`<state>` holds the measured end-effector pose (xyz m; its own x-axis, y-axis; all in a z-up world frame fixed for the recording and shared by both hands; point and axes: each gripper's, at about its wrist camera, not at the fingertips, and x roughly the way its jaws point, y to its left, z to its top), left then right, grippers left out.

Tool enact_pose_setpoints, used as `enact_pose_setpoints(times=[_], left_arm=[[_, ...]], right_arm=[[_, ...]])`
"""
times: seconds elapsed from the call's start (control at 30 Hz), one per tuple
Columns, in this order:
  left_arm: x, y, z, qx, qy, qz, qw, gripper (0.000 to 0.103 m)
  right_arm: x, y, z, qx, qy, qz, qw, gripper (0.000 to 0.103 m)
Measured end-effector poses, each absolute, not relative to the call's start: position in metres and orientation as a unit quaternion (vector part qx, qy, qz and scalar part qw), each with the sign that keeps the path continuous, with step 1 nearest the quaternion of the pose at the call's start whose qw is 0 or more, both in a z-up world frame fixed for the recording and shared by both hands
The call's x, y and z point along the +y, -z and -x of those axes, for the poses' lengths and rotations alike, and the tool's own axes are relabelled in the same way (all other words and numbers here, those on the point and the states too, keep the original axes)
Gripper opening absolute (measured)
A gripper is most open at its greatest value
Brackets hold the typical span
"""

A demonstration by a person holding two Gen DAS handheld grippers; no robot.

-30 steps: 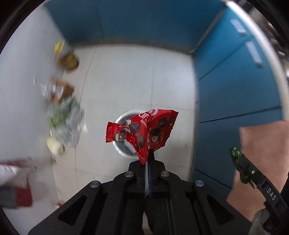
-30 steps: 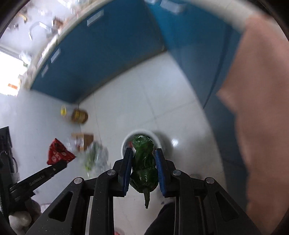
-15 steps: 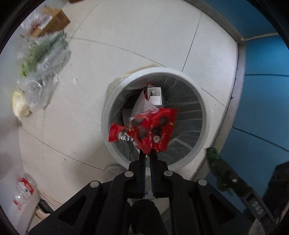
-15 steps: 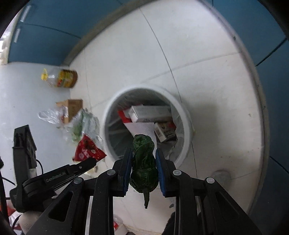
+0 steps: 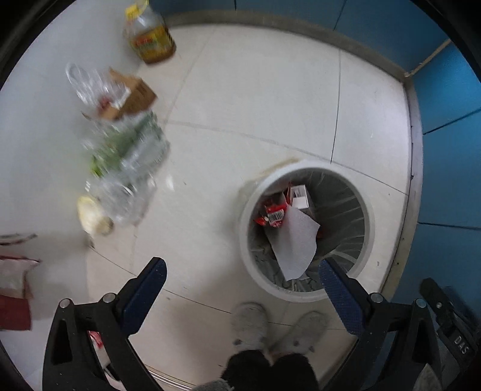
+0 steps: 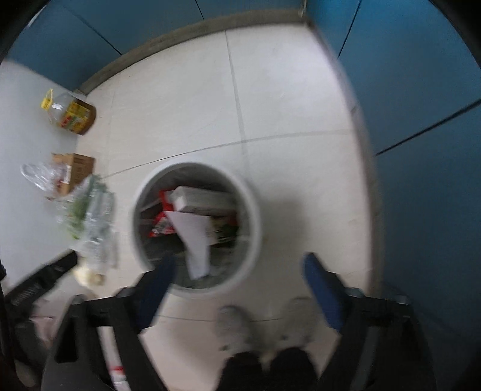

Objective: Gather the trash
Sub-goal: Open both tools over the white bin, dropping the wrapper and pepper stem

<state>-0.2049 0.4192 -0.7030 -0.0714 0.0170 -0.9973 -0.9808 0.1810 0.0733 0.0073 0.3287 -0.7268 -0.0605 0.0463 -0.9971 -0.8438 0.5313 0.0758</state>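
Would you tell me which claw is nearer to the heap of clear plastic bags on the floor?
Left. The left claw sits between the heap of clear plastic bags and the white bin; the right claw is over the bin, farther off.

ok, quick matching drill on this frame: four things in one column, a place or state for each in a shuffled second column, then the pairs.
Things
1. white sheet of paper
2. oil bottle with yellow label
3. brown cardboard box
4. left gripper

Places or states
A. fingers spread wide, holding nothing
B. on the floor beside a crumpled clear plastic bag
C. inside the round white trash bin
D. by the blue cabinet base, far from the bin

Pairs: 1-C, 2-D, 3-B, 4-A
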Motion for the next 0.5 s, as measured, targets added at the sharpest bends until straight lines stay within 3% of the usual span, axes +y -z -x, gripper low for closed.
enact_pose_setpoints(times=[0.27,0.5], left_arm=[[0.381,0.585,0.201,0.539,-0.473,0.387,0.58,0.103],[0.338,0.457,0.207,0.512,-0.473,0.357,0.622,0.103]], right_arm=[[0.306,0.6,0.01,0.551,-0.396,0.362,0.639,0.103],[0.267,0.449,0.028,0.504,-0.425,0.343,0.669,0.103]])
